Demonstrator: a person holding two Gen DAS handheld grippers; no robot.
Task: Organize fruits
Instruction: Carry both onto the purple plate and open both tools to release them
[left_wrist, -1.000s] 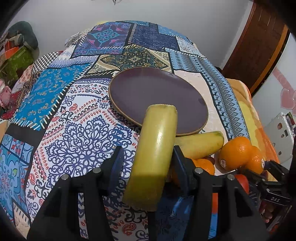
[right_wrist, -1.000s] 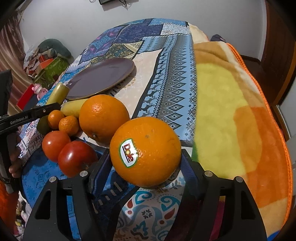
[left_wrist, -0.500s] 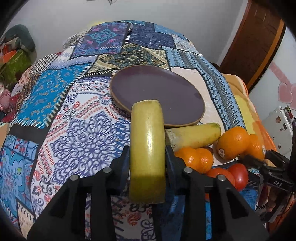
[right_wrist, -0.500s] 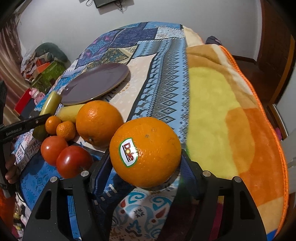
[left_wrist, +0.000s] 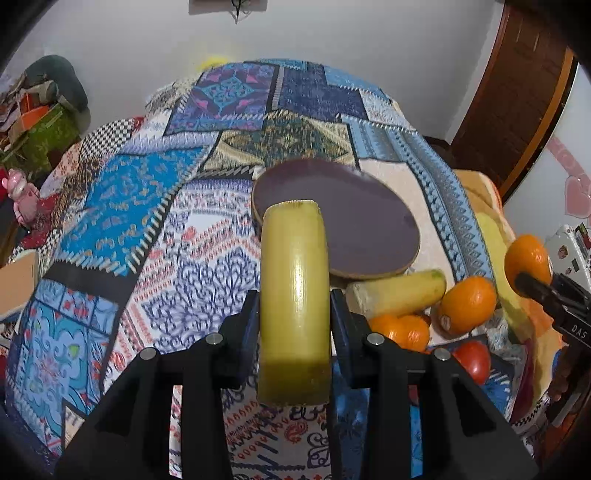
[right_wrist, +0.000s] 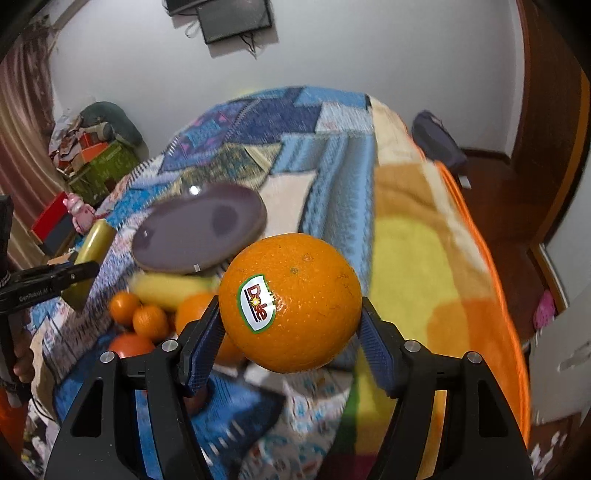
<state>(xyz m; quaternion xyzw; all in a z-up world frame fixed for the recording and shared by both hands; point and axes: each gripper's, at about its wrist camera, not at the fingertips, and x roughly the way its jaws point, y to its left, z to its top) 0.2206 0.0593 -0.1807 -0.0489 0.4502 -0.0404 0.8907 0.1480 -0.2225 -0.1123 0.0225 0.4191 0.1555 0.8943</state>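
My left gripper (left_wrist: 294, 317) is shut on a yellow-green banana piece (left_wrist: 293, 295) and holds it above the patterned blanket, just short of the dark purple plate (left_wrist: 354, 218). My right gripper (right_wrist: 290, 325) is shut on a large orange with a Dole sticker (right_wrist: 290, 302), lifted above the bed. On the blanket lie a second banana piece (left_wrist: 397, 293), a large orange (left_wrist: 467, 304), two small mandarins (left_wrist: 402, 330) and tomatoes (left_wrist: 472, 360). The plate (right_wrist: 199, 234) is bare in the right wrist view too.
The patchwork blanket (left_wrist: 147, 240) covers the bed; a yellow-orange blanket (right_wrist: 443, 258) lies on its right side. Boxes and clutter (left_wrist: 33, 122) stand at far left. A brown door (left_wrist: 517, 92) is at right. A wall screen (right_wrist: 232, 18) hangs behind.
Both grippers have risen with their fruit. The banana piece has straightened and points at the plate's near edge. The Dole orange is higher above the fruit pile; the right view is motion-blurred.
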